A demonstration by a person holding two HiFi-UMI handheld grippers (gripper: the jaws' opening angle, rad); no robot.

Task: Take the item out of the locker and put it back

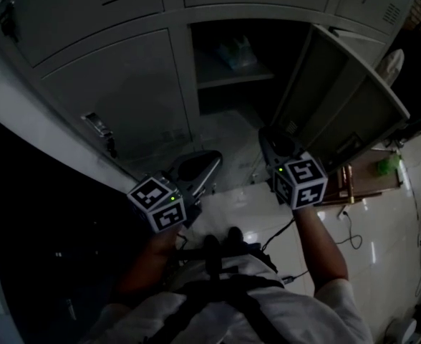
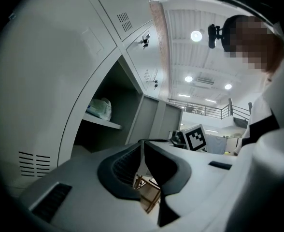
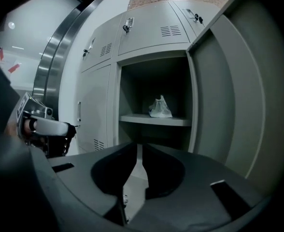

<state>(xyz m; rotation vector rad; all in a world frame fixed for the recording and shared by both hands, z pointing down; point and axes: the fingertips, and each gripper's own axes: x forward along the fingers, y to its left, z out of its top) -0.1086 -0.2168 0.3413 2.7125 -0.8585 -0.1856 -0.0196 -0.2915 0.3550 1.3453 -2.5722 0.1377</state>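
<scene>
The item is a crumpled whitish plastic bag (image 3: pixel 160 108) lying on the shelf (image 3: pixel 154 121) inside the open locker; it also shows as the bag (image 1: pixel 235 52) in the head view and the bag (image 2: pixel 100 108) in the left gripper view. Both grippers hang in front of the locker, well short of the shelf. My left gripper (image 2: pixel 142 141) points level, its tips touching with nothing between them. My right gripper (image 3: pixel 138 148) faces the opening with a narrow gap between its tips and holds nothing. In the head view the left gripper (image 1: pixel 214 160) and right gripper (image 1: pixel 265 136) sit side by side.
The locker door (image 1: pixel 339 99) swings open to the right, close beside the right gripper. Closed grey lockers (image 1: pixel 117 92) stand on the left and above. A wooden stool (image 1: pixel 357 181) and a cable (image 1: pixel 350 235) lie on the glossy floor at right.
</scene>
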